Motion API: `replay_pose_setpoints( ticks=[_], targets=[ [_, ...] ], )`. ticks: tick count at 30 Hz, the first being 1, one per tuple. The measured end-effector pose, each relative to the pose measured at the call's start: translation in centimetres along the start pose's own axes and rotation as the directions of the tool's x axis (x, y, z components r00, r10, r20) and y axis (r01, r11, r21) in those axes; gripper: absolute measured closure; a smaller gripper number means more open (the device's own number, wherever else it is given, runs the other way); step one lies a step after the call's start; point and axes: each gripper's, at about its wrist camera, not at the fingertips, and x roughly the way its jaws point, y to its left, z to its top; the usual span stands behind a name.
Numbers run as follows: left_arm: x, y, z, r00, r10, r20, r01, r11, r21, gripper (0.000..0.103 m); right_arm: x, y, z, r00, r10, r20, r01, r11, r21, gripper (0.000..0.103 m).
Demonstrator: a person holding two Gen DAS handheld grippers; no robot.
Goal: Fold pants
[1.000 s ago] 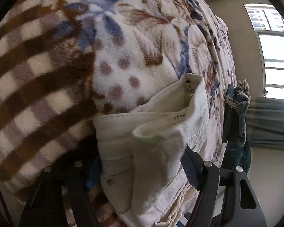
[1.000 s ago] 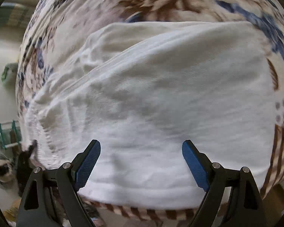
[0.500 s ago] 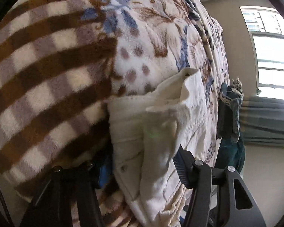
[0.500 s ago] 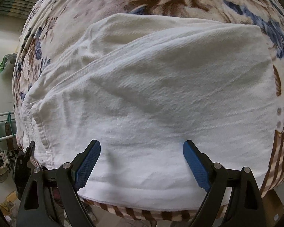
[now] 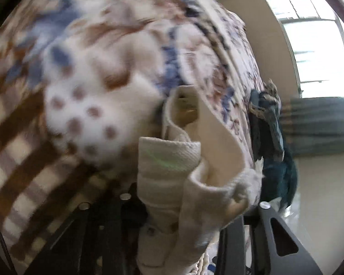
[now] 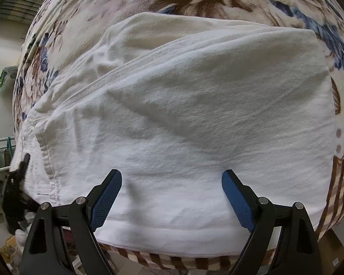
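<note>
White pants lie folded across a bed, filling the right wrist view. My right gripper hovers open just above their near edge, with nothing between its blue pads. In the left wrist view, the bunched waistband end of the pants stands up between the fingers of my left gripper. Its jaws are closing on that fabric, which hides the pads and looks raised off the blanket. The left gripper also shows as a dark shape at the pants' left end.
A fleece blanket with flowers and brown checks covers the bed. Dark teal clothes hang at the bed's far side. Beyond them are a bright window and pale floor. A teal rack stands on the floor.
The left gripper's jaws have narrowed around the waistband end, and the bunched fabric has risen off the blanket as the view swung and blurred. The right gripper has stayed open over the pants.
</note>
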Motion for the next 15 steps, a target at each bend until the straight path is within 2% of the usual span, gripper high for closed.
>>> replay_pose_setpoints(
  ticks=[2, 5, 7, 10, 11, 13, 15],
  targets=[
    [-0.7, -2.7, -0.2, 1.000, 0.002, 0.001, -0.002, 0.997, 0.074, 0.075, -0.1, 0.0, -0.1, 1.000, -0.004, 0.001, 0.004, 1.000, -0.002, 0.011],
    [-2.0, -8.7, -1.9, 1.000, -0.014, -0.014, 0.017, 0.971, 0.239, 0.076, -0.5, -0.3, -0.1, 1.000, 0.012, 0.007, -0.012, 1.000, 0.013, 0.011],
    [-2.6, -13.7, -4.5, 0.998, -0.022, -0.051, 0.040, 0.925, 0.378, 0.076, -0.9, -0.9, -0.2, 0.999, 0.030, 0.010, -0.031, 0.999, 0.038, 0.012],
    [-1.6, -18.4, -8.3, 0.991, -0.024, -0.128, 0.084, 0.868, 0.489, 0.076, -1.8, -2.4, -0.4, 0.998, 0.052, 0.022, -0.054, 0.995, 0.079, 0.012],
    [-0.3, -20.2, -10.6, 0.984, -0.003, -0.176, 0.099, 0.835, 0.541, 0.076, -2.3, -3.2, -0.5, 0.998, 0.054, 0.029, -0.057, 0.994, 0.095, 0.012],
    [1.8, -21.9, -13.8, 0.975, 0.032, -0.220, 0.105, 0.804, 0.585, 0.076, -3.5, -5.0, -0.8, 0.997, 0.062, 0.050, -0.068, 0.989, 0.128, 0.012],
    [5.3, -23.4, -18.1, 0.958, 0.114, -0.265, 0.091, 0.752, 0.652, 0.076, -5.2, -7.6, -1.4, 0.996, 0.049, 0.080, -0.062, 0.984, 0.164, 0.012]
  ],
)
